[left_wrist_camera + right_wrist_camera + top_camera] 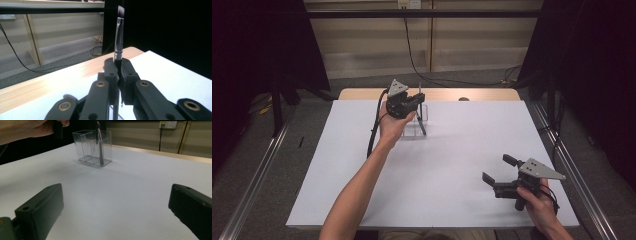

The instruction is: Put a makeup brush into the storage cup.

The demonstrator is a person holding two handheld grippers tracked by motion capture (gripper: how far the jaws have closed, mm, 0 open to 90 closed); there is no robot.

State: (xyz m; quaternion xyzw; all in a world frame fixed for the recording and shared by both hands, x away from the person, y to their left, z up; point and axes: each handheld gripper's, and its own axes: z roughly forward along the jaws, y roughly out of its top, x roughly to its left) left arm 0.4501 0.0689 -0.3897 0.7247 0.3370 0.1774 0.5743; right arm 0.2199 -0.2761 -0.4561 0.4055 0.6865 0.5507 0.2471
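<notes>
My left gripper [416, 100] [117, 65] is shut on a slim makeup brush [421, 114] [119, 35], gripping its dark handle just below the silver ferrule, bristles up. The brush hangs nearly upright over a clear plastic holder with compartments [414, 131] [86, 146] at the far middle of the white table. In the right gripper view the brush [100, 147] reaches down into the holder's right compartment, its lower end near the floor. My right gripper [496, 168] [116, 195] rests low at the near right, jaws wide open with nothing between them.
The white tabletop [437, 165] has a wooden strip [492, 94] along its far edge, where a small dark object [463, 99] lies. Black frame posts and dark curtains stand at both sides. Cables run over the floor behind the table.
</notes>
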